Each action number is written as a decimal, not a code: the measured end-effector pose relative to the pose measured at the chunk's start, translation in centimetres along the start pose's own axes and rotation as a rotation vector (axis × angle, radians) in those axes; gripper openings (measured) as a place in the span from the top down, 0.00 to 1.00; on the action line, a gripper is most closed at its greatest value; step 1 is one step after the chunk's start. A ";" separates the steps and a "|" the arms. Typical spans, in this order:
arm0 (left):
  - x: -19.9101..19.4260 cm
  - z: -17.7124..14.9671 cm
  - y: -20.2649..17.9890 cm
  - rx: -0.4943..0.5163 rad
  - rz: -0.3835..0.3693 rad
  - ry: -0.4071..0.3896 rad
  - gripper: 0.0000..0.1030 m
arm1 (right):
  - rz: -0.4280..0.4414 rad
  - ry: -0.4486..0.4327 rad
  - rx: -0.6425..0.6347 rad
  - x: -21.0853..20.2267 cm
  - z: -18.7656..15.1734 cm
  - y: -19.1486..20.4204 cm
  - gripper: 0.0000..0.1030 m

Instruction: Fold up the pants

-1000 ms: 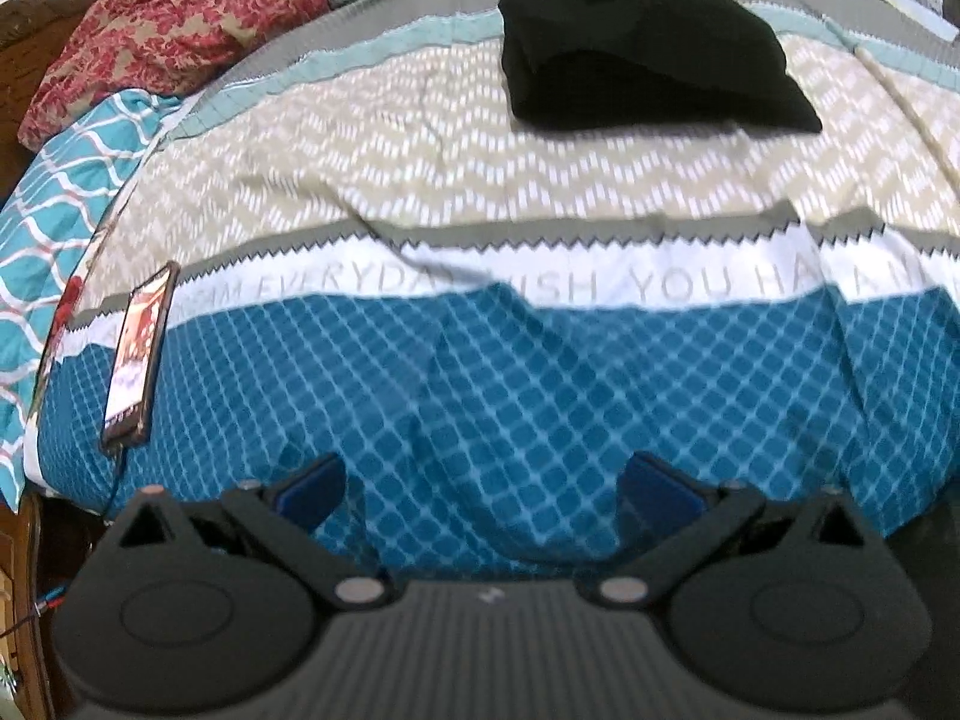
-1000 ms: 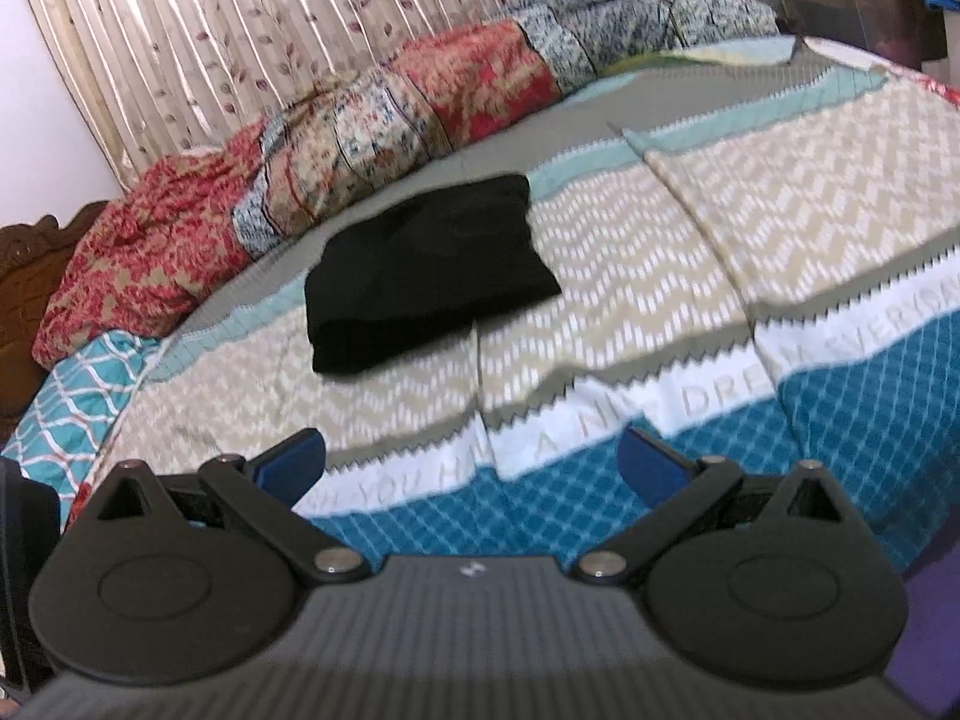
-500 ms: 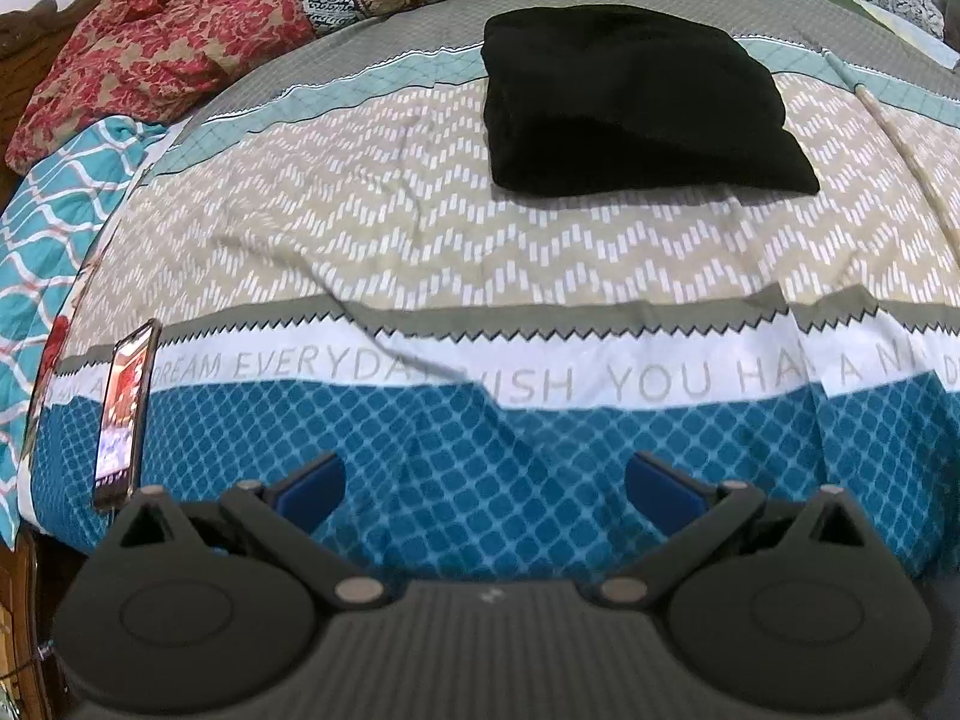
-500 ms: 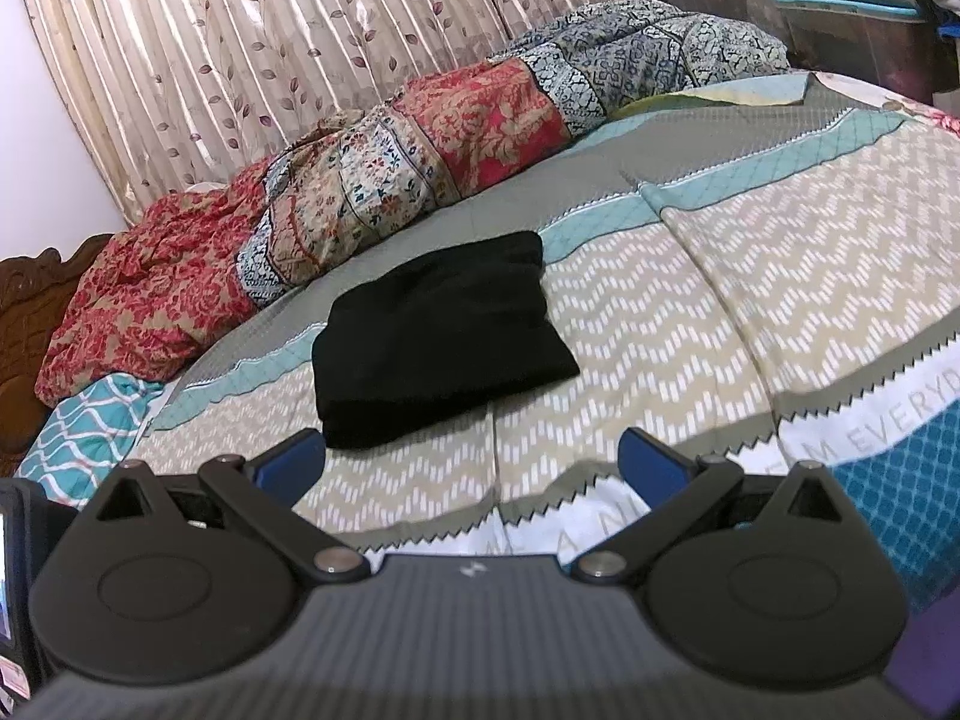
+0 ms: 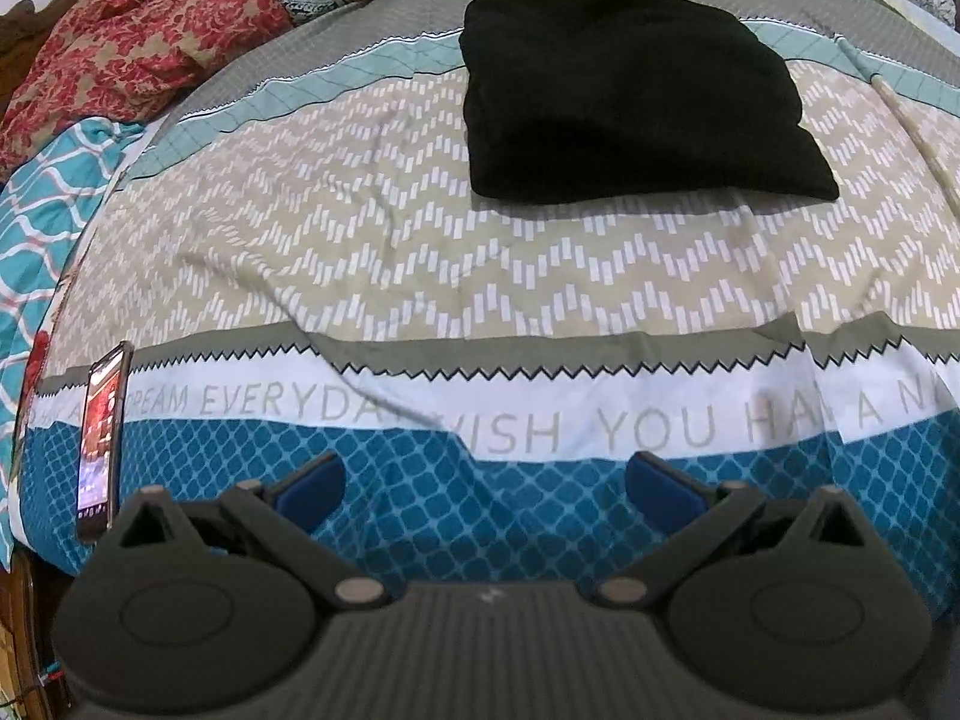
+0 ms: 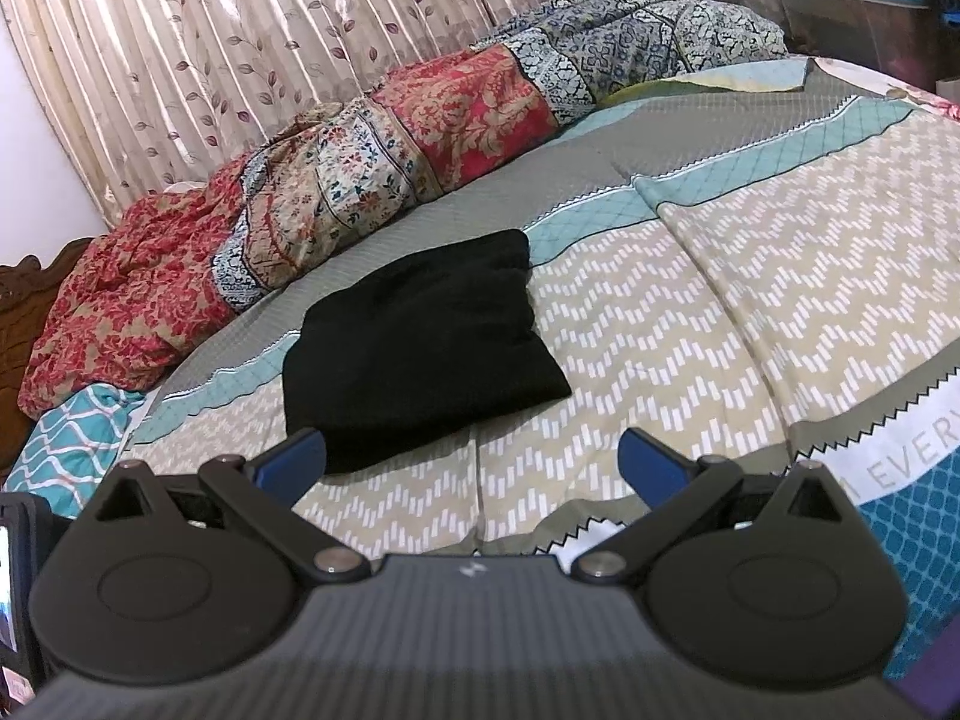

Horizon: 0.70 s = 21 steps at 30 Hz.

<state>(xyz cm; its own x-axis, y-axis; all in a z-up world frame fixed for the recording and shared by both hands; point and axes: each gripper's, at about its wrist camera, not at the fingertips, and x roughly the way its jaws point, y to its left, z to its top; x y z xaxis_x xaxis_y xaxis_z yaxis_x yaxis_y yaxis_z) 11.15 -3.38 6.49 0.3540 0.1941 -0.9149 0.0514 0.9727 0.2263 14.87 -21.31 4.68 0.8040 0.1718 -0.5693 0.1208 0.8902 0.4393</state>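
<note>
The black pants [image 5: 636,102] lie folded into a compact rectangle on the bed's patterned cover, toward the far side; the right wrist view shows the same bundle of pants [image 6: 414,348] just ahead. My left gripper [image 5: 486,489] hovers open over the blue diamond band near the bed's front edge, well short of the pants, with nothing between its blue pads. My right gripper [image 6: 474,465] is open too, empty, its left fingertip [image 6: 294,462] close to the near corner of the pants.
A phone [image 5: 102,444] with a lit screen lies at the bed's front left edge. Rolled patterned quilts [image 6: 372,180] line the far side under a leaf-print curtain [image 6: 240,42]. A teal pillow [image 5: 42,210] sits at the left. Plastic storage bins [image 6: 852,6] stand behind the bed.
Both grippers have moved forward toward the pants, which now look larger and nearer in both views. Both stay open and empty. The pants have not moved.
</note>
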 end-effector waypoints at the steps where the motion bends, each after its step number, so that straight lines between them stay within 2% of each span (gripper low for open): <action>1: 0.1 0.1 0.0 -0.001 0.000 0.001 0.00 | -0.001 0.002 0.001 0.1 0.1 -0.1 0.00; 21: 1.5 1.5 -0.4 0.011 -0.012 0.020 0.00 | -0.015 0.033 0.015 2.0 0.5 -0.8 0.00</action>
<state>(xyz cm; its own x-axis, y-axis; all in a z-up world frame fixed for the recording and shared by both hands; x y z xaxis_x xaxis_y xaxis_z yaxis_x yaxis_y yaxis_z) 13.09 -3.70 5.49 0.3342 0.1849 -0.9242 0.0658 0.9736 0.2186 16.70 -21.91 3.53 0.7827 0.1727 -0.5979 0.1412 0.8864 0.4409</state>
